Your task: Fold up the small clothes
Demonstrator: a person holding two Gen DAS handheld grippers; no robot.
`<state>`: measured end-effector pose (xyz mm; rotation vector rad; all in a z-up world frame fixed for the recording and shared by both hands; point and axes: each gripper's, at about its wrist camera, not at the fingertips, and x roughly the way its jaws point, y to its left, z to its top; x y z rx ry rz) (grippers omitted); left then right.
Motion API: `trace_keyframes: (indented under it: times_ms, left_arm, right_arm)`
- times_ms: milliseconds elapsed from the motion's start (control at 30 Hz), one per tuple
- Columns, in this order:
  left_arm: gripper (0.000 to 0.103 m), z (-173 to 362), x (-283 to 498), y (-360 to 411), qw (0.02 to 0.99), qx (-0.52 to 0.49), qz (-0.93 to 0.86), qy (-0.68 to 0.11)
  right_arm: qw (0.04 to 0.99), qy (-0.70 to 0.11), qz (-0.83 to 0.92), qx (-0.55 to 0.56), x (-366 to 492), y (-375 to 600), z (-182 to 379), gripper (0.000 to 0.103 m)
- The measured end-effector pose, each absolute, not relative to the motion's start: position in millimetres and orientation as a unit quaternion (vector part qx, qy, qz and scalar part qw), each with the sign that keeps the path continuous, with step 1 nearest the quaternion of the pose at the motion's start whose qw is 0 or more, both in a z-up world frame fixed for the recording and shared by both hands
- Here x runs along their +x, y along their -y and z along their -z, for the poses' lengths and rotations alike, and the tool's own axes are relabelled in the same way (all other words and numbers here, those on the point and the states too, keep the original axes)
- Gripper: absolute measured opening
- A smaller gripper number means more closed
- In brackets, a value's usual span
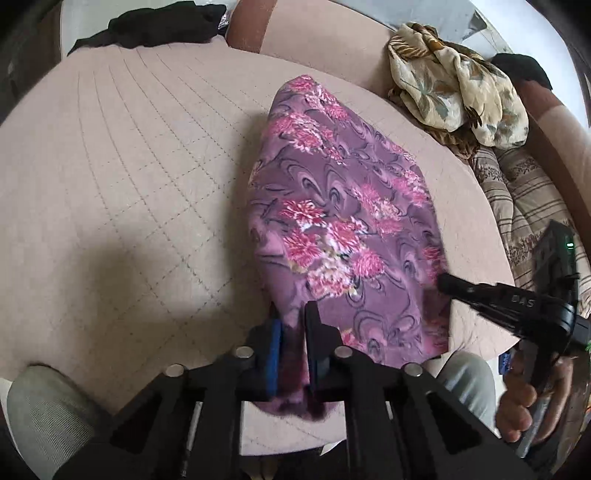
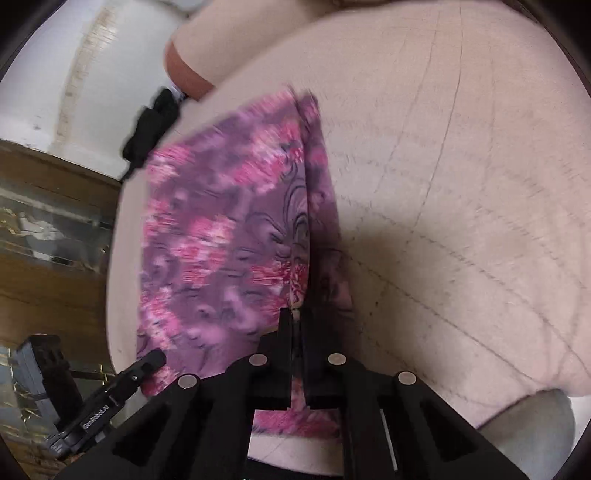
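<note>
A purple garment with pink flowers [image 1: 343,221] lies on the quilted pink surface [image 1: 129,166]. My left gripper [image 1: 293,317] is shut on the garment's near left corner, with cloth bunched between the fingers. My right gripper [image 2: 295,317] is shut on the garment's near right edge [image 2: 236,236], where a fold runs up the cloth. In the left wrist view the right gripper [image 1: 448,282] comes in from the right and touches that edge. In the right wrist view the left gripper [image 2: 155,358] shows at the garment's other near corner.
A beige floral cloth [image 1: 458,85] is heaped at the back right on a striped cushion [image 1: 524,184]. A black garment [image 1: 159,26] lies at the back left. The person's grey-clad knees [image 1: 44,417] are at the near edge.
</note>
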<state>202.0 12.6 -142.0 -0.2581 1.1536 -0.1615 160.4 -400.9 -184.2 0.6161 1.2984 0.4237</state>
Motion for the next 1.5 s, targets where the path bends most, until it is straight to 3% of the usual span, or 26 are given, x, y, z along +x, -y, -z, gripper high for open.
trace_keyframes:
  times_ms: [33,233,300,400,467,533,567,600,767,833,867,900,967,1000,1033,1067,1500]
  left_arm:
    - [0.042,147.5,201.8,-13.5,0.823,-0.115,0.071,-0.551]
    - [0.059,158.0,185.6,-32.2,0.809,-0.129,0.064,-0.571]
    - [0.064,149.2,179.8,-40.1,0.817,-0.133,0.065,-0.558]
    - [0.066,144.5,179.6,-46.3,0.82,-0.15,0.069,-0.548]
    - [0.066,146.8,185.6,-50.2,0.816,-0.17,0.076,-0.548]
    - [0.063,153.1,194.0,-50.3,0.814,-0.189,0.077,-0.544]
    - [0.052,160.0,199.6,-46.7,0.812,-0.193,0.08,-0.545]
    - [0.012,167.2,202.2,-41.6,0.809,-0.185,0.082,-0.551]
    - [0.013,159.7,177.0,-21.4,0.845,-0.094,0.074,-0.521]
    - [0.026,158.9,173.1,-12.7,0.843,-0.065,0.059,-0.53]
    - [0.03,154.6,167.2,-9.0,0.842,-0.053,0.051,-0.534]
    - [0.037,150.8,162.2,-8.2,0.844,-0.05,0.048,-0.532]
    - [0.051,137.7,144.2,-5.1,0.855,-0.039,0.043,-0.515]
    - [0.065,129.9,132.5,-3.6,0.864,-0.027,0.033,-0.502]
    - [0.075,123.6,122.6,-1.9,0.87,-0.017,0.025,-0.492]
    - [0.078,117.8,113.4,-1.4,0.875,-0.012,0.02,-0.483]
    - [0.083,18.8,32.3,1.2,0.921,0.026,-0.015,-0.388]
  right_arm:
    - [0.737,-0.589,-0.188,0.273,154.3,394.5,178.4,0.005]
    - [0.727,-0.597,-0.173,0.293,139.9,353.7,205.6,0.012]
    - [0.73,-0.597,-0.16,0.292,131.8,353.4,195.4,0.043]
    - [0.738,-0.584,-0.177,0.29,111.6,347.9,178.4,0.06]
    - [0.736,-0.586,-0.186,0.284,102.3,340.8,176.8,0.063]
    - [0.732,-0.599,-0.176,0.274,95.4,324.8,192.6,0.062]
    - [0.721,-0.611,-0.173,0.278,93.6,314.3,202.0,0.04]
    - [0.71,-0.619,-0.179,0.284,95.5,308.7,205.3,0.014]
    - [0.735,-0.611,-0.174,0.238,102.0,259.0,194.1,0.014]
    - [0.733,-0.619,-0.176,0.22,103.1,237.8,196.5,0.018]
    - [0.732,-0.625,-0.171,0.211,100.7,227.6,197.6,0.029]
    - [0.733,-0.627,-0.169,0.204,106.7,241.0,193.2,0.047]
    - [0.742,-0.62,-0.17,0.188,104.6,210.6,187.8,0.07]
    - [0.75,-0.614,-0.171,0.178,95.0,200.8,180.5,0.075]
    - [0.757,-0.608,-0.171,0.169,84.9,192.8,173.8,0.076]
    - [0.761,-0.606,-0.168,0.16,75.0,181.1,165.8,0.076]
    - [0.814,-0.534,-0.163,0.163,-6.5,125.7,61.3,0.078]
